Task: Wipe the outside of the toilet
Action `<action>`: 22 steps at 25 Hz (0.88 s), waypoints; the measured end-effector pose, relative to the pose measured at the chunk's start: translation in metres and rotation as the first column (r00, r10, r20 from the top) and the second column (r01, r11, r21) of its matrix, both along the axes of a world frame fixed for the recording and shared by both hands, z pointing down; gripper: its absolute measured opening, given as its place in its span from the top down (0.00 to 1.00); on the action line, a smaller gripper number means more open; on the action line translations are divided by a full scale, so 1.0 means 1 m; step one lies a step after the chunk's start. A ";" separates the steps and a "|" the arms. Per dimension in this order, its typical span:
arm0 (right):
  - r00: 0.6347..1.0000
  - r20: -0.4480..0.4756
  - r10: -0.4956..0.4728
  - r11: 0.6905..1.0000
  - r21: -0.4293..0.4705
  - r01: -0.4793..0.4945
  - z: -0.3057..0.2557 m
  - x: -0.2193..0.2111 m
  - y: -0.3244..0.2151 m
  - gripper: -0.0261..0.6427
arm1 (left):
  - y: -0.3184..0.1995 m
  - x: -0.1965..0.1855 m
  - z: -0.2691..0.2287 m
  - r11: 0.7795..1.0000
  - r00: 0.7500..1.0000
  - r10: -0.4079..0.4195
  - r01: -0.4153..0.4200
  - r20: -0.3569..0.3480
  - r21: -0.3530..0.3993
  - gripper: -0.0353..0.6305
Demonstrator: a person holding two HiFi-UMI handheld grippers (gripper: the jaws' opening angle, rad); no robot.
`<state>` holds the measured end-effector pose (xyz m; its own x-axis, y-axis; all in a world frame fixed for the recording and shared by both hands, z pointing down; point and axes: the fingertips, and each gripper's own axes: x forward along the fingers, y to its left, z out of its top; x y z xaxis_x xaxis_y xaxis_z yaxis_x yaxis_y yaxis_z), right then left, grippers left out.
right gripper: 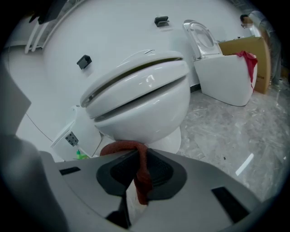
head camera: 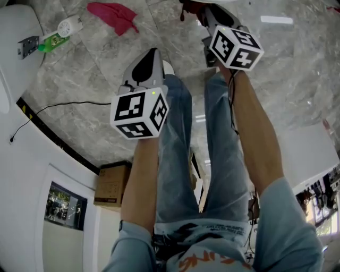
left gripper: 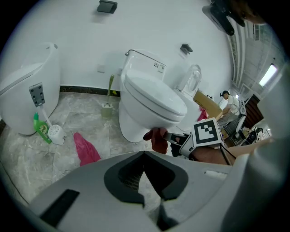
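A white toilet point(left gripper: 152, 102) with its lid down stands in front of me and fills the right gripper view point(right gripper: 140, 102). My right gripper point(right gripper: 136, 156) is shut on a dark red cloth point(right gripper: 141, 174). In the left gripper view that cloth point(left gripper: 158, 139) touches the lower front of the bowl, with the right gripper point(left gripper: 174, 137) behind it. My left gripper point(left gripper: 144, 156) is shut with nothing in it, held back from the toilet above the floor. In the head view the left gripper point(head camera: 150, 59) and right gripper point(head camera: 210, 13) reach out over the person's legs.
A pink cloth point(left gripper: 86, 149) lies on the marble floor beside a green bottle point(left gripper: 41, 129) and a second toilet point(left gripper: 20, 97). A toilet brush point(left gripper: 107, 108) stands by the wall. To the right are an open-lidded toilet point(right gripper: 224, 70) and a cardboard box point(right gripper: 249, 45).
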<state>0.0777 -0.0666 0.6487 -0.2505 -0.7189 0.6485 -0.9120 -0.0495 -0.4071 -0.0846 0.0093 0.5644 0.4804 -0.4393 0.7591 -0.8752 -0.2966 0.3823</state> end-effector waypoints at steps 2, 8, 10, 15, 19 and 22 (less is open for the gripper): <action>1.000 -0.001 0.005 1.000 -0.001 -0.005 0.000 0.014 0.001 0.88 | 0.003 0.010 -0.001 1.000 1.000 0.004 -0.004 0.005 -0.002 0.96; 1.000 -0.010 0.027 1.000 0.008 -0.027 -0.002 0.068 -0.003 0.89 | 0.007 0.058 -0.003 1.000 1.000 0.014 -0.014 0.009 -0.003 0.96; 0.999 -0.022 0.024 1.000 0.015 -0.024 -0.003 0.090 -0.010 0.89 | 0.006 0.076 -0.004 1.000 1.000 0.003 -0.003 0.006 -0.001 0.96; 0.999 -0.042 0.001 0.999 0.041 0.001 -0.008 0.126 -0.043 0.89 | -0.008 0.104 -0.011 1.000 1.000 -0.022 0.022 0.015 0.018 0.96; 0.999 -0.048 -0.020 0.998 0.060 0.022 -0.011 0.149 -0.063 0.89 | -0.012 0.123 -0.009 0.998 0.998 -0.059 0.059 0.014 0.019 0.96; 0.997 -0.054 -0.062 0.995 0.071 0.065 -0.014 0.157 -0.076 0.89 | -0.015 0.140 -0.007 0.995 0.995 -0.100 0.100 0.003 0.018 0.96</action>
<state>0.2343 -0.1425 0.6351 -0.2647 -0.7481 0.6085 -0.9322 0.0370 -0.3601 0.0550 -0.0061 0.5573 0.4303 -0.4988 0.7523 -0.9023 -0.2141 0.3742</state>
